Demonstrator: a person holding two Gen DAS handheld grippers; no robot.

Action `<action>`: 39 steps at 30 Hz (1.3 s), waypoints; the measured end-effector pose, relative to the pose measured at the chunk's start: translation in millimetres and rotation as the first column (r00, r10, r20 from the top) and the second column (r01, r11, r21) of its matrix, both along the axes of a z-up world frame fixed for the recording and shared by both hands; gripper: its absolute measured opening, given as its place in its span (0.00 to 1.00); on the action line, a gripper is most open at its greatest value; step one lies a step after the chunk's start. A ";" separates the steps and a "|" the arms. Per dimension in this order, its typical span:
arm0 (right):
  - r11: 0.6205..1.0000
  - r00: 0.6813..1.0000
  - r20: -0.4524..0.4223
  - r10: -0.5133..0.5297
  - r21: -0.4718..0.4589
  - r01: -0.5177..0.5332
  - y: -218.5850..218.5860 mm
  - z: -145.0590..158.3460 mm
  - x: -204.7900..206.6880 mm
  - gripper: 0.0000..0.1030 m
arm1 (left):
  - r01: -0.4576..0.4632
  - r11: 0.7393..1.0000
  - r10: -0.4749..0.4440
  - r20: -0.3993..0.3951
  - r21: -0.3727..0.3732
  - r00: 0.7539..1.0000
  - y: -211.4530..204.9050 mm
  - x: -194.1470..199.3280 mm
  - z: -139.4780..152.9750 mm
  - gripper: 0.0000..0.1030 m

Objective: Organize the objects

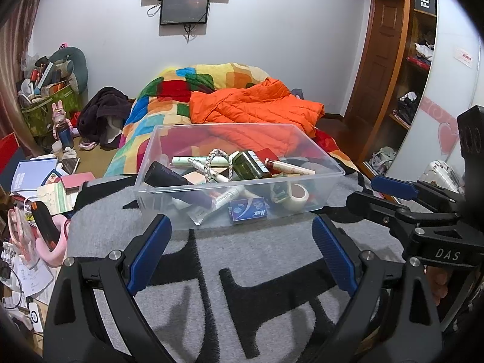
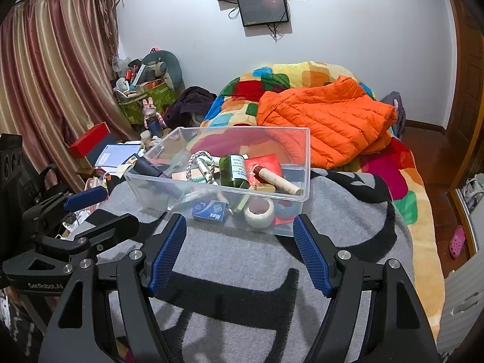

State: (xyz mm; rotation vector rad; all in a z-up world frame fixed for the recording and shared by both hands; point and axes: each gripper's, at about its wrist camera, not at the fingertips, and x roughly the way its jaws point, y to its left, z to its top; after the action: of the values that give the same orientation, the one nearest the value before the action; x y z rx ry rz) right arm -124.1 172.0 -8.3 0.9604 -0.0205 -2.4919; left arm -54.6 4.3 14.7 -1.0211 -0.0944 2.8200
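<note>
a bed [image 2: 417,199] fills the room's middle, covered by a patchwork quilt [image 1: 169,96] with an orange puffer jacket [image 2: 329,121] lying on it. nearer the cameras a grey blanket with black lettering [image 1: 266,257] is spread over the bed, and on it stands a clear plastic bin [image 1: 329,178], well beyond both claws' tips.

inside the bin lie a dark green glass bottle [image 2: 233,171] on its side, a black cylinder [image 1: 165,175] leaning against the left wall, a cork-coloured tube with a red cap [image 2: 278,180], a braided rope loop [image 1: 211,160], a roll of white tape [image 2: 259,211] against the front wall and a small blue box marked "max" [image 1: 248,210] beside it.

the left claw [image 1: 242,236] hangs above the blanket just short of the bin, its blue pads [image 1: 149,252] spread wide with nothing between them. the right claw [image 2: 239,236] sits likewise, its pads [image 2: 310,257] apart and empty. each claw shows at the edge of the other's view.
</note>
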 end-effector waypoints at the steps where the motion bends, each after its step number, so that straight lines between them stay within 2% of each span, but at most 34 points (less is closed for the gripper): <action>1: 1.000 1.000 0.000 0.000 0.000 0.000 -0.2 -0.3 0.3 0.68 | -0.001 1.000 0.001 0.000 0.002 1.000 -0.3 -0.1 -0.2 0.93; 39: 1.000 1.000 0.023 -0.013 -0.003 0.013 2.5 -4.2 1.4 0.73 | -0.017 0.999 0.017 -0.006 0.039 1.000 -6.3 1.9 -3.6 0.97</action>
State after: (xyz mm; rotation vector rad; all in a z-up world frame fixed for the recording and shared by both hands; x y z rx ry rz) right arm -122.8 174.5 -12.5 0.9909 -0.0378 -2.4918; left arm -52.7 -2.0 11.1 -1.0080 -0.1573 2.8247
